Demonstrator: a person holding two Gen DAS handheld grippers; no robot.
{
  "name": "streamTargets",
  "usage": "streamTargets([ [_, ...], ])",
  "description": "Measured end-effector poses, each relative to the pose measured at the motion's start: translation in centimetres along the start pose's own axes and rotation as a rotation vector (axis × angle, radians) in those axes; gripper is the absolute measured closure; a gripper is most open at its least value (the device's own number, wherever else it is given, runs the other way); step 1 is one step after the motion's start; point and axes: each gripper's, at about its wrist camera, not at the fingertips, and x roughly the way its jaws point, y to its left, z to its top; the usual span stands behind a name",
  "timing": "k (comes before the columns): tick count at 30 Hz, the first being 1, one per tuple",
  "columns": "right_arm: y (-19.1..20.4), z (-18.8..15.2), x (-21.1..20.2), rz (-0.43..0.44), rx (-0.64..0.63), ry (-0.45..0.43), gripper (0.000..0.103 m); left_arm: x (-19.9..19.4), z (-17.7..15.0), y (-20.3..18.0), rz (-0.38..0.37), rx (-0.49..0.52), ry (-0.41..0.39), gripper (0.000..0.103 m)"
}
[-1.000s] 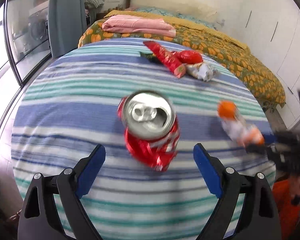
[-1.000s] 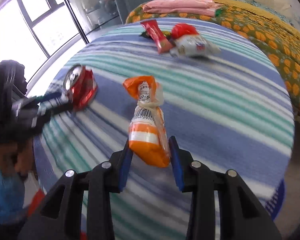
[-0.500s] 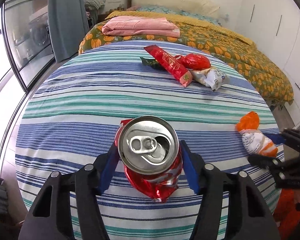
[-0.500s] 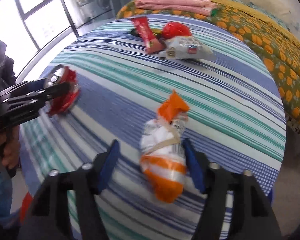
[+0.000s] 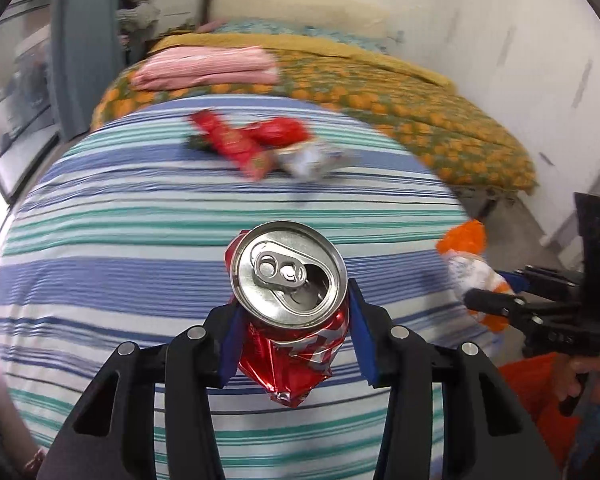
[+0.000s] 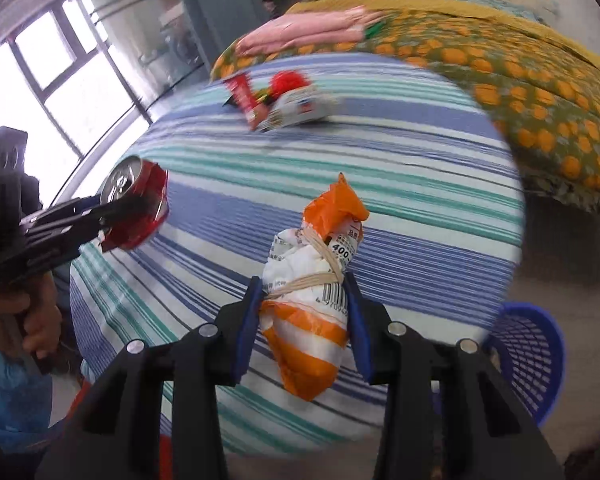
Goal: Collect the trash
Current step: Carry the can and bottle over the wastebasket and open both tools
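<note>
Your right gripper (image 6: pixel 302 322) clamps the tied wrapper bundle (image 6: pixel 312 300); the blue basket (image 6: pixel 532 356) sits lower right, nearest it. Your left gripper (image 5: pixel 292 330), jaws just closing, pinches the crushed can (image 5: pixel 290 304).

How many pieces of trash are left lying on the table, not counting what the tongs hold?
3, in one cluster at the far side: a red wrapper, a red bag and a white packet. A dark scrap beneath them may be a fourth.

A striped tablecloth (image 5: pixel 100 280) covers the round table, and beyond its far edge folded pink bedding (image 5: pixel 204 68) lies on an orange-patterned bedspread (image 5: pixel 420 120).
</note>
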Motion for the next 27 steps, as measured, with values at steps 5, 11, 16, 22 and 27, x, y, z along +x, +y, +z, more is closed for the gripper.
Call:
streamTargets([
  [5,-6.2,-2.2,-4.0,-0.104,0.072,-0.045,0.064,1.4,0.8,-7.5,-0.145,0.085,0.026,0.058],
  [11,-15.2,-6.2,-5.8,-0.299,0.203,-0.043,0.064,5.1,0.5,-18.1,-0.274,0.203,0.110,0.058],
  [16,-20.8,-9.0,-6.0,-0.344,0.332,-0.051,0.064,8.6,-0.6,-26.6,-0.330,0.303,0.172,0.058],
  [22,-24.5,-10.8,-6.8,-0.330,0.434,-0.071,0.063,13.3,-1.4,-31.2,-0.331,0.339,0.218,0.058],
  [27,-26.4,-11.4,-6.6,-0.314,0.487,-0.068,0.063,17.5,-2.3,-33.0,-0.299,0.351,0.272,0.058],
])
